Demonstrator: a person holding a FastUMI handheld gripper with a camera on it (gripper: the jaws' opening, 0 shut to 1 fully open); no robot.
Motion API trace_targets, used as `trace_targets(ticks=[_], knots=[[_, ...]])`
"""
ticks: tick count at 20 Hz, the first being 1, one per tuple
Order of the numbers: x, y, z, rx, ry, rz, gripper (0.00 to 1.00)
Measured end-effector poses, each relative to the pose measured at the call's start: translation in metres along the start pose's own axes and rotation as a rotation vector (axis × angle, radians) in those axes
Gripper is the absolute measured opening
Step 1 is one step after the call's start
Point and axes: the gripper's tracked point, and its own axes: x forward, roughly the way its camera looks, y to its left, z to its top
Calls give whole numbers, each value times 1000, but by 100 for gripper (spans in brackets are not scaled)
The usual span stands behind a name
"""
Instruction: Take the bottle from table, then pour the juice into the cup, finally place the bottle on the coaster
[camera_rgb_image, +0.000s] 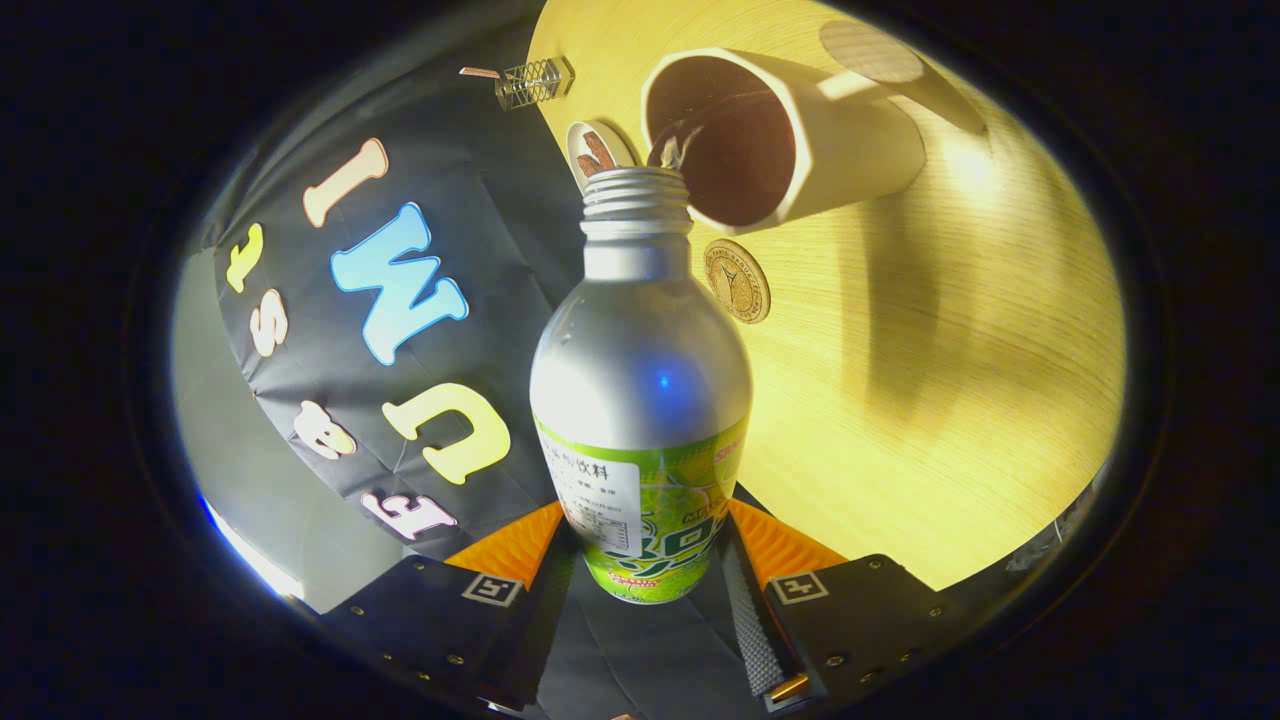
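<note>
While our gripper is closed on the smooth, slippery metal bottle low at its label, we pour toward the cup at one o'clock.

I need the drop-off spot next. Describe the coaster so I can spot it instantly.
On the pale wooden table, find the white cup at the mouth of the bottle clamped in the gripper. The coaster lies just beside it: a flat round engraved wooden disc.
</note>
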Motion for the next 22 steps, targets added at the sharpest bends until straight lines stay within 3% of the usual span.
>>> trace_targets(ticks=[22], knots=[[-5, 22, 0, 150, 13, 27, 75]])
